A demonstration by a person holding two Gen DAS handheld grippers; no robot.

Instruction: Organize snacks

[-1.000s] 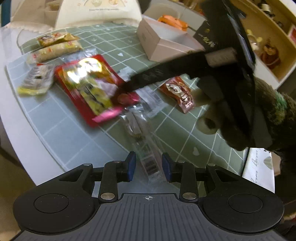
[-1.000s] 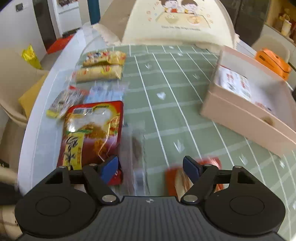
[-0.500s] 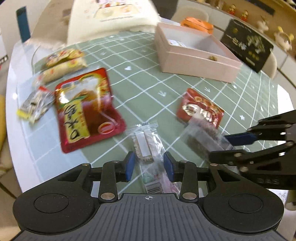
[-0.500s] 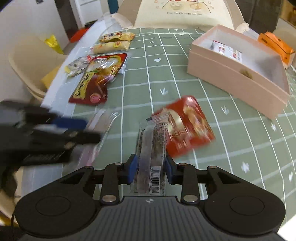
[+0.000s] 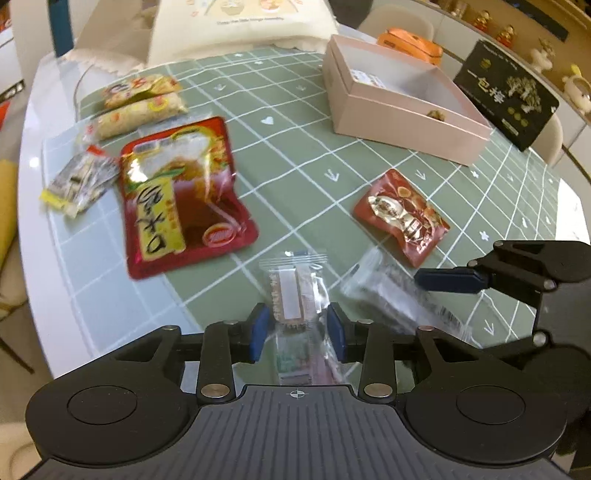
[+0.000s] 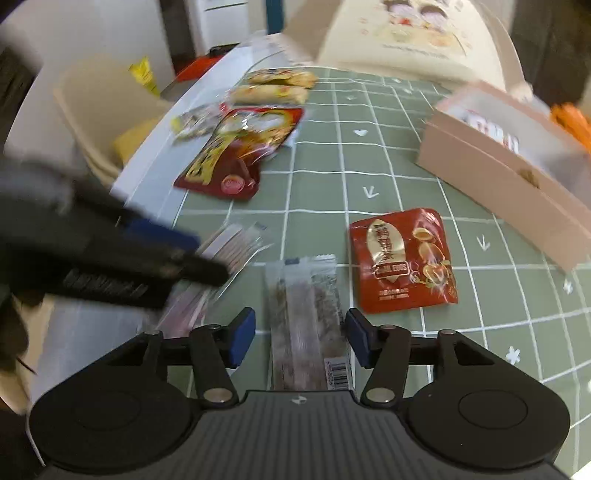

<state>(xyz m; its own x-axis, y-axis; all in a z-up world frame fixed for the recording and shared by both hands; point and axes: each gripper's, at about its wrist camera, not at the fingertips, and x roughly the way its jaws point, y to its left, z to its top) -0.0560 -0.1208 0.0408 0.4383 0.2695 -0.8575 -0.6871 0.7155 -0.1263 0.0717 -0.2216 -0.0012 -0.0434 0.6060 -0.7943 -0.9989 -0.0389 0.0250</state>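
My left gripper (image 5: 297, 326) is shut on a clear-wrapped snack bar (image 5: 293, 295) held above the table. My right gripper (image 6: 300, 338) has its jaws a little apart around a second clear-wrapped bar (image 6: 306, 314); the pads stand just off its sides. This bar also shows in the left wrist view (image 5: 395, 299), with the right gripper's fingers (image 5: 448, 279) at the right. The pink open box (image 5: 402, 110) stands at the back right with a packet inside. A small red nut packet (image 5: 402, 216) lies ahead of both grippers.
A large red pouch (image 5: 181, 195), two yellow bars (image 5: 140, 107) and a small clear packet (image 5: 77, 181) lie at the left near the table edge. A black box (image 5: 506, 92) and an orange case (image 5: 410, 42) stand behind the pink box. A cream food cover (image 5: 240, 26) is at the back.
Both grippers took a clear-wrapped bar and drew back from the table. The right gripper's jaws, narrow half a second ago, now stand wider apart around its bar.
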